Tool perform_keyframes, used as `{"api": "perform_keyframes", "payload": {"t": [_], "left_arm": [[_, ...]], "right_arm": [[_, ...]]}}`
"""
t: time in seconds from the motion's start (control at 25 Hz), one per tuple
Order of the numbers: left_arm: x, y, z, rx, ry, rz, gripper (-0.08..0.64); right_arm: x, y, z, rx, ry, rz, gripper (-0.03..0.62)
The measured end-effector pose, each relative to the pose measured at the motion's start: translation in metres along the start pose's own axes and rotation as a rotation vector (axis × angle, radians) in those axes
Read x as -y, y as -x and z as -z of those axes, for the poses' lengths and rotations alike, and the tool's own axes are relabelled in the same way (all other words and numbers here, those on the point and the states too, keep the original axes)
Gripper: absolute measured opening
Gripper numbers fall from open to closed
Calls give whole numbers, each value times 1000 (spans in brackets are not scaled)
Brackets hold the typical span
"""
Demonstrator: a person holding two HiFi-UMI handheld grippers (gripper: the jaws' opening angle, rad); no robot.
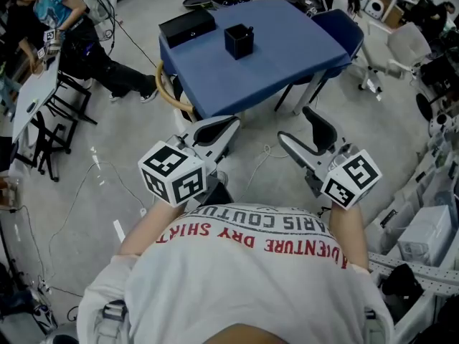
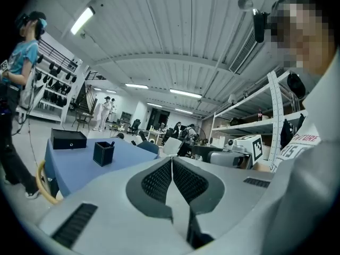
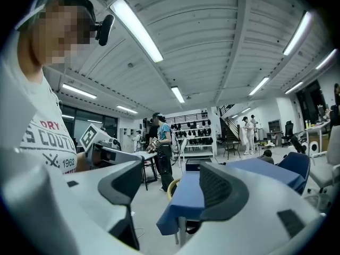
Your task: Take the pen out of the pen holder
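The person is standing well back from the blue tabletop (image 1: 287, 56), with bare floor between, and is holding both tools out in front at about waist height, pointing them roughly level toward it. I take it the task is only at the approach, with nothing touched yet.

The pen holder (image 1: 239, 40), a small dark square cup, is sitting upright near the middle of the tabletop, and the pen (image 1: 250, 29) is poking out of its top at one corner. A flat black box (image 1: 187, 26) is lying just beside it toward the far left edge, apart from it, so the cup is reachable from the near side.

The left hand-held gripper (image 1: 226, 126) is showing its two ribbed pads pressed together with nothing between them. That suits a tool meant for steadying, or one simply waiting. In its own view the pen holder (image 2: 103, 153) is sitting left of its line, far off.

The right hand-held gripper (image 1: 294, 126) is holding its jaws spread wide and empty; only floor and the table's edge are showing through the gap. Opened like that this far out, it is probably being readied to pinch the thin pen top, which will need lining up with the cup first.
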State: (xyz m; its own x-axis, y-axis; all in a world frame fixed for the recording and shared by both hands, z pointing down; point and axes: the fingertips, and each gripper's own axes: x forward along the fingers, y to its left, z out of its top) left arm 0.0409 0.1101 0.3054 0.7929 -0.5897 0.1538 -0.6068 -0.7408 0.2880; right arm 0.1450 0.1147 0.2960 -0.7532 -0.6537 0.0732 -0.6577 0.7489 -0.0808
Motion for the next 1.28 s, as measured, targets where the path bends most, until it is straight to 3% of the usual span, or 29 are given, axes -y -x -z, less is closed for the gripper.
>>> {"api": "perform_keyframes", "payload": {"t": [0.68,1.04,1.28], "left_arm": [[-227,-66,-69,-77,36,62,29],[-277,-100,-69,-109,37,125,29],[-278,-127,-56,-139,48,132,29]], "right_arm": [[111,-202,-11,-48,-74,135,339],[143,-239,5,-74,-105,203,337],[170,-241,14,-81,-117,203,337]]}}
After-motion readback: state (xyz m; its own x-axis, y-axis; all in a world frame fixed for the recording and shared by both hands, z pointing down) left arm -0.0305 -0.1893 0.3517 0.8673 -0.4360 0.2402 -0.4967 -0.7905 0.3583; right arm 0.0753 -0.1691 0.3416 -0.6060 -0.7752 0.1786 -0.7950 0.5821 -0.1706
